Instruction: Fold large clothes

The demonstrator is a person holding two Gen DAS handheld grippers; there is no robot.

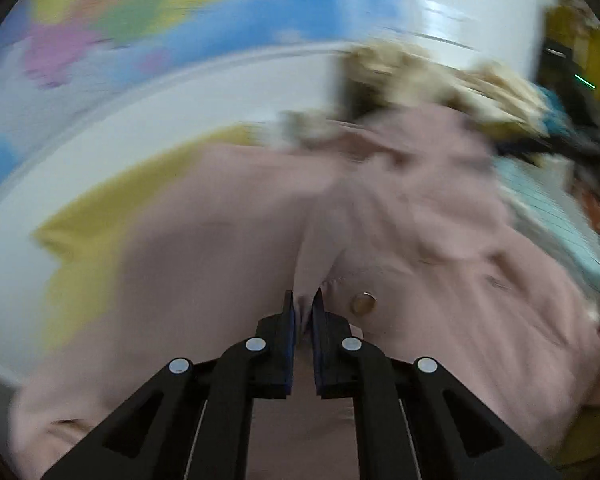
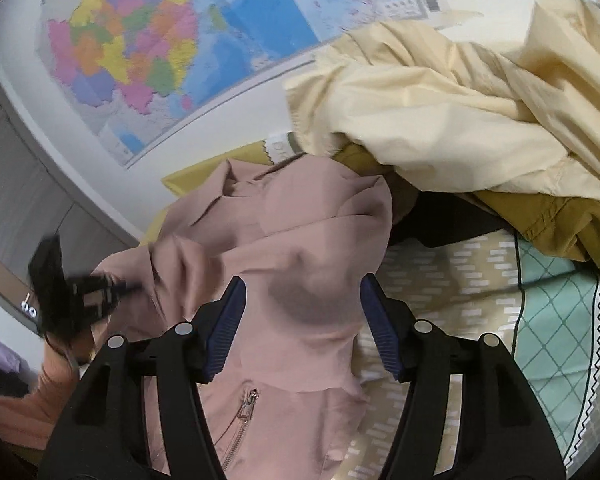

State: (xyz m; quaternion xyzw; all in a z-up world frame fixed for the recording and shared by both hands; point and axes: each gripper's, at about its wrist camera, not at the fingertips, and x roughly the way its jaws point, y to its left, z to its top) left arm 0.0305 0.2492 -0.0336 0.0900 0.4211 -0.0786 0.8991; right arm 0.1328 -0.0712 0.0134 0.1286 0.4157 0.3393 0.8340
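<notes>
A large pink jacket (image 1: pixel 380 220) with a metal snap (image 1: pixel 363 303) lies bunched on the bed. My left gripper (image 1: pixel 303 300) is shut on a fold of its fabric beside the snap. In the right wrist view the jacket (image 2: pixel 300 240) humps up with its collar at the far end and a zipper (image 2: pixel 248 404) near the camera. My right gripper (image 2: pixel 302 284) stands open, its blue pads either side of the hump and not pressing on it. The left gripper (image 2: pixel 112 288) shows blurred at the left, pinching the jacket's edge.
A cream garment (image 2: pixel 440 120) and a mustard one (image 2: pixel 560 216) are heaped at the back right. The patterned bedspread (image 2: pixel 460 280) lies under the jacket, with a yellow cloth (image 2: pixel 196 172) behind it. A coloured map (image 2: pixel 160 48) hangs on the wall. The person's arm (image 2: pixel 56 380) is at the lower left.
</notes>
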